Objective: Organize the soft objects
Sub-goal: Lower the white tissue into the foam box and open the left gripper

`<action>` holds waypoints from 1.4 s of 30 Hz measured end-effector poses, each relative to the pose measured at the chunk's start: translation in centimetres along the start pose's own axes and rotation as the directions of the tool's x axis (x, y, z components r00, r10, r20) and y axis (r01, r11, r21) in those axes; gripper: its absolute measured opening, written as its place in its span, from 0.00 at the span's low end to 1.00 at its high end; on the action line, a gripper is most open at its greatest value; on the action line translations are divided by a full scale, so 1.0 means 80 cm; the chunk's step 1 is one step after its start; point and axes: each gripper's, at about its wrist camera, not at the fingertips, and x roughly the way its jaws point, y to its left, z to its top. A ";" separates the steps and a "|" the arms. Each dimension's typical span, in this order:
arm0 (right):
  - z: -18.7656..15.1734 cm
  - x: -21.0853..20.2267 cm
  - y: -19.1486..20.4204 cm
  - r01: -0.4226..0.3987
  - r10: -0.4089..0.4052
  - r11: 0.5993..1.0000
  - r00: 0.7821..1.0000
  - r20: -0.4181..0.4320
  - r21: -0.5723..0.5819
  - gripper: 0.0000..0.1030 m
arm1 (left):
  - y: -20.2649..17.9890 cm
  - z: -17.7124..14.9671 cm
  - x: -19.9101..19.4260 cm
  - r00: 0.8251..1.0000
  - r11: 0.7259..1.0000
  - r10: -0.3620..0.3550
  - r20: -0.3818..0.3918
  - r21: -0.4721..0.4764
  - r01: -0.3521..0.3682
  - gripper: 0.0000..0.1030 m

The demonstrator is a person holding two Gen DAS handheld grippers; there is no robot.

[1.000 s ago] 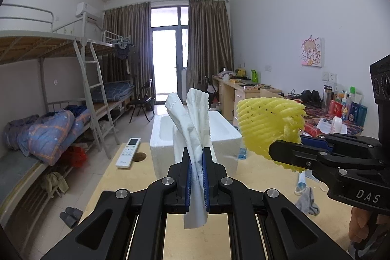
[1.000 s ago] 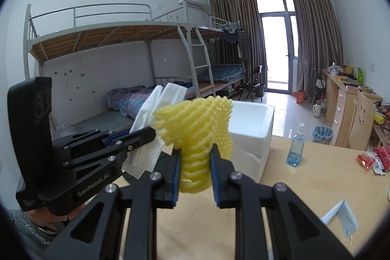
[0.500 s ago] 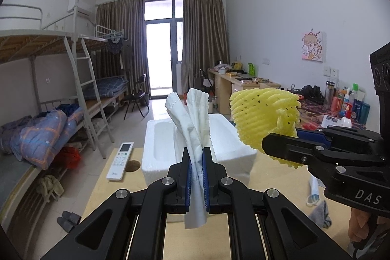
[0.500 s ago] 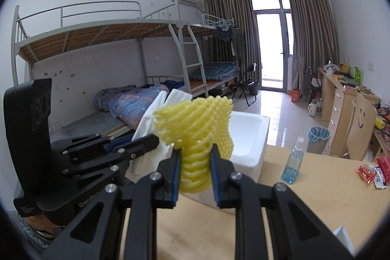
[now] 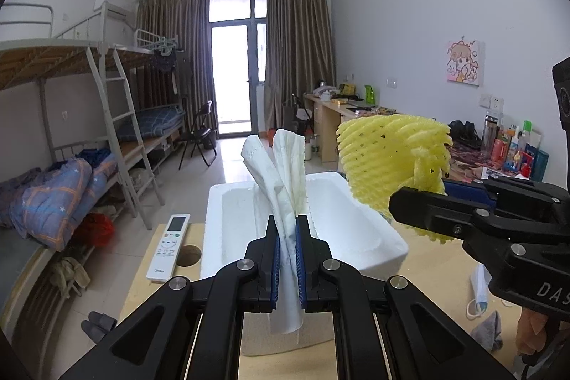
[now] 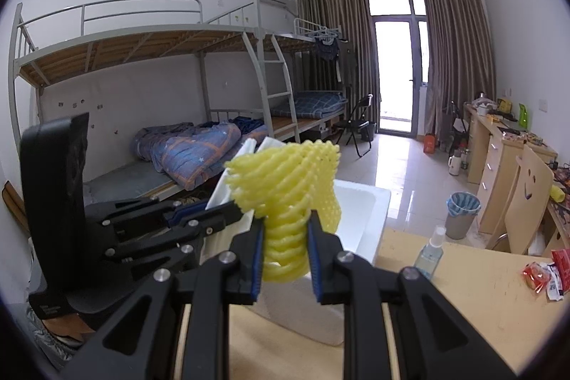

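Both grippers are loaded and up in the air over the wooden table (image 5: 420, 269). The left gripper (image 5: 286, 259) is clamped tight on a folded white tissue (image 5: 281, 173), which sticks up above the blue pads and hangs a bit below them. The right gripper (image 6: 285, 251) is squeezing a yellow foam net (image 6: 288, 187), bunched between its pads and fanning out above.

Right in front of both sits the white foam box (image 5: 342, 237), open on top, its near rim just past the fingertips. Its inside looks bare from the left view. The far table edge drops off to tiled floor behind the box.

The left view catches a white remote (image 5: 169, 243) lying beside the box on its left, next to a round hole (image 5: 188, 255) in the tabletop, plus a face mask (image 5: 479, 291) and a grey cloth (image 5: 488, 333) near the right gripper's body. The right view shows none of that, but it picks up a spray bottle (image 6: 431, 251) standing to the right of the box and red snack wrappers (image 6: 545, 273) further right.
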 end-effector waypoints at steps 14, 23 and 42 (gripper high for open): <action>-0.001 0.018 -0.008 0.009 -0.008 1.000 0.999 -0.032 0.017 0.24 | 0.006 0.010 0.037 1.000 1.000 -0.001 -0.023 0.007 0.002 0.08; 0.009 0.018 -0.008 0.030 -0.029 0.999 0.999 -0.035 0.023 0.25 | 0.012 0.013 0.059 0.998 0.999 -0.042 -0.045 0.012 0.043 0.08; 0.010 0.020 -0.007 0.051 -0.050 0.998 0.998 -0.026 0.034 0.24 | 0.014 0.010 0.091 0.994 0.998 -0.061 -0.090 0.006 0.062 0.11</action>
